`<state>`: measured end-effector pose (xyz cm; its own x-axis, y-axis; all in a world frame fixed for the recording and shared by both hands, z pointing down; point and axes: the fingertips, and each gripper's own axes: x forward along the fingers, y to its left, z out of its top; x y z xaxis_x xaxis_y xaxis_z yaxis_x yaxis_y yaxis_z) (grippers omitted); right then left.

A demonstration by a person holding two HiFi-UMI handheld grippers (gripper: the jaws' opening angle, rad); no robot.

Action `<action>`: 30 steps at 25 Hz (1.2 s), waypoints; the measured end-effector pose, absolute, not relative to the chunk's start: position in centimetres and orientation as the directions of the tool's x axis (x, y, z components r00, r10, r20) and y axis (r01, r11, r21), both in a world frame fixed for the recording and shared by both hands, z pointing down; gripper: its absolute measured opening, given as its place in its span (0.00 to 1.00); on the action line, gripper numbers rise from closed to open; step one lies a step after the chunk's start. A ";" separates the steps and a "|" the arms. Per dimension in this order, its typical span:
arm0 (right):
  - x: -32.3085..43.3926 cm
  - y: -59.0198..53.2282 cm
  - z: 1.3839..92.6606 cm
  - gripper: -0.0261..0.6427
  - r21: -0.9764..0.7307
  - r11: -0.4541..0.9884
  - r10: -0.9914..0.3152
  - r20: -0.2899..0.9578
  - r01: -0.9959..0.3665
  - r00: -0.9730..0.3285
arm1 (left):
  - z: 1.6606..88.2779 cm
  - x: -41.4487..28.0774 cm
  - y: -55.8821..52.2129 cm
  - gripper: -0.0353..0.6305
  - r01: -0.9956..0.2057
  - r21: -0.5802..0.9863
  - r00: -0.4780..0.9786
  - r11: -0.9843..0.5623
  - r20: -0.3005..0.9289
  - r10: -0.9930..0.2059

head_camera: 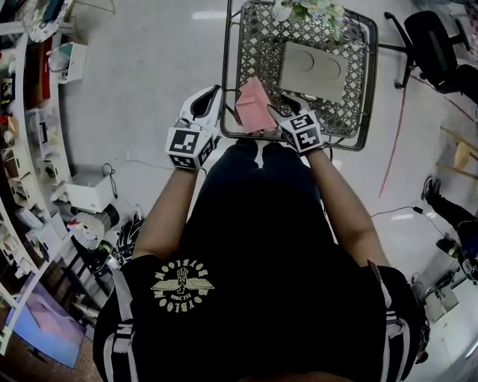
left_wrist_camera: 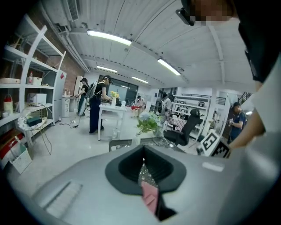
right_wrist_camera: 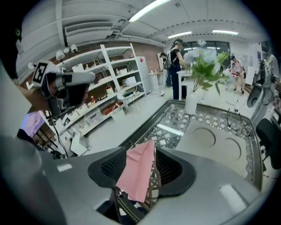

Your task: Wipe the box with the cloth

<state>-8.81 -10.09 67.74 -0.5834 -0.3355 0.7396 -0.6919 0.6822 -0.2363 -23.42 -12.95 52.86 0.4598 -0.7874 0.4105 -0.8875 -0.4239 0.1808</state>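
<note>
A flat grey box (head_camera: 314, 71) with two round recesses lies on the lattice-topped table (head_camera: 364, 112); the right gripper view has the box (right_wrist_camera: 215, 140) just beyond the jaws. The pink cloth (head_camera: 254, 104) stands crumpled at the table's near edge, between my two grippers. My right gripper (head_camera: 278, 113) points down at it with its jaws apart, and the cloth (right_wrist_camera: 138, 171) hangs loosely between them against the left jaw. My left gripper (head_camera: 215, 95) hovers to the left of the cloth, jaws closed to a thin slit (left_wrist_camera: 143, 167). A sliver of the cloth (left_wrist_camera: 149, 197) shows low in that slit.
A potted plant (head_camera: 314, 9) stands at the table's far edge, behind the box. An office chair (head_camera: 433, 37) is off to the right. Cluttered shelves (head_camera: 30, 149) line the left wall. Other people work at a table (left_wrist_camera: 107, 110) far across the room.
</note>
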 end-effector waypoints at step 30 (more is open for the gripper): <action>-11.0 -7.9 77.0 0.07 -0.003 0.767 -0.232 0.931 -0.642 -0.282 | 53.3 -27.1 -15.2 0.05 -0.836 0.221 0.547 -0.503 0.420 -0.724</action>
